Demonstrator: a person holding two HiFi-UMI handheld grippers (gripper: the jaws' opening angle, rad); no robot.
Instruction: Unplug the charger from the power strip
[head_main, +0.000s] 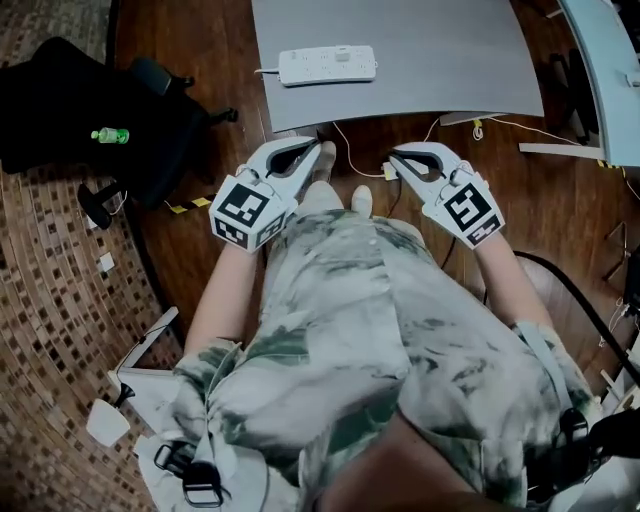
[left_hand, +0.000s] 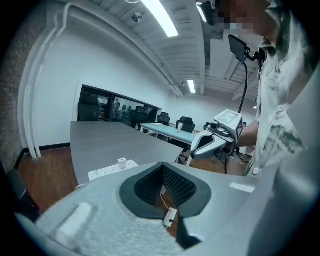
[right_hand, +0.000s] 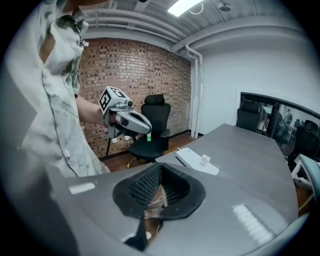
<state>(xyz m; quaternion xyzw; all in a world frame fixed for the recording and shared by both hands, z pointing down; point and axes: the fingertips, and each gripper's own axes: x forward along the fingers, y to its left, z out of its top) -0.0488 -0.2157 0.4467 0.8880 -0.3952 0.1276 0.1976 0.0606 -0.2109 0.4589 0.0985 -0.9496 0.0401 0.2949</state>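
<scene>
A white power strip (head_main: 327, 64) lies on the grey table (head_main: 420, 60), near its front edge. A small white charger (left_hand: 121, 161) stands plugged into the strip (left_hand: 107, 171); the right gripper view also shows the charger (right_hand: 205, 159) on the strip (right_hand: 197, 161). Both grippers hang in front of my body above the wooden floor, short of the table. My left gripper (head_main: 318, 148) has its tips together with nothing between them (left_hand: 163, 165). My right gripper (head_main: 392, 155) is also shut and empty (right_hand: 161, 164). Each points toward the table.
A black office chair (head_main: 150, 110) with a green bottle (head_main: 110, 135) on its seat stands at the left. Thin cables (head_main: 350, 155) and a small white adapter (head_main: 389, 171) lie on the floor under the table edge. A second table (head_main: 610, 70) is at the right.
</scene>
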